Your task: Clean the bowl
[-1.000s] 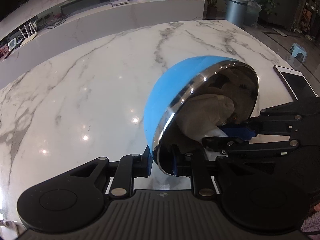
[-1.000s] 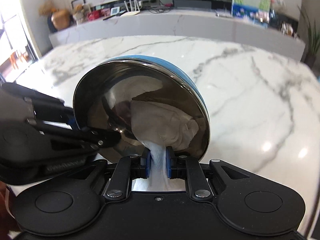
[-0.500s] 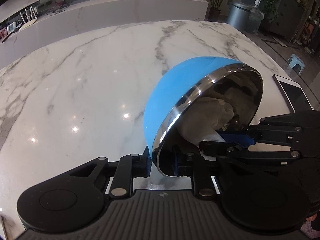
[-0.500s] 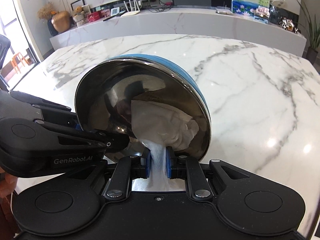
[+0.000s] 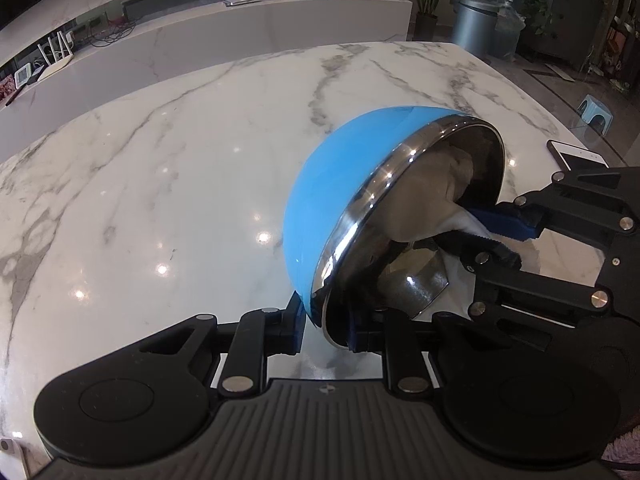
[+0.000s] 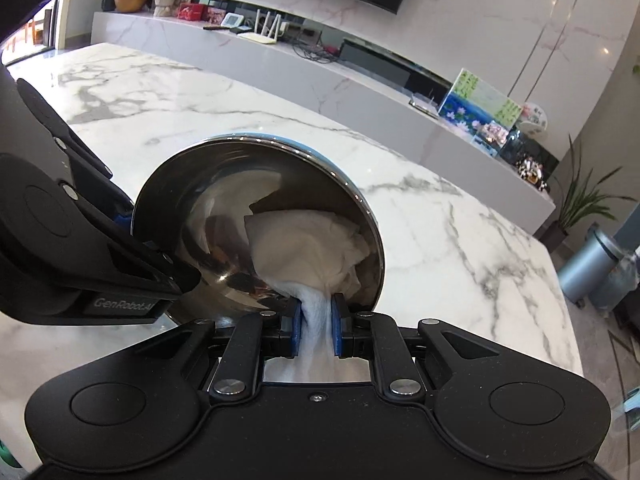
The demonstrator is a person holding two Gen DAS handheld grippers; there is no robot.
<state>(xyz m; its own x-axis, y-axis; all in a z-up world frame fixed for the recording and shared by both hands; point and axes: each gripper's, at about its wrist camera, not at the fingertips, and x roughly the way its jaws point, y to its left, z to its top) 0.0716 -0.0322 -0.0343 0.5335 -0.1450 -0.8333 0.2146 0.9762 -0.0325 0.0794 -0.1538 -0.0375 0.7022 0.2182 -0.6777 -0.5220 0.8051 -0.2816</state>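
Because the left gripper (image 5: 326, 330) pinches only the near rim of the bowl (image 5: 340, 200), one finger on the blue outside and one on the steel inside, the tilted bowl could twist or slip out if the wiping pushes hard against the far wall. It is held on edge just above the marble desk (image 5: 160, 180), mouth turned to the right, so a slip would likely drop it onto the stone. The right gripper (image 6: 316, 330) is clamped narrowly on a twisted neck of white tissue (image 6: 308, 248), whose bunched head lies against the lower right of the steel interior; a thin wad like that may tear or pull free, and the hard fingers could then scrape the metal. A phone (image 5: 580, 158) lies on the desk at the far right, near any stray swing. Both grippers point downward, the right one apparently rolled clockwise, entering the bowl's mouth from the right.
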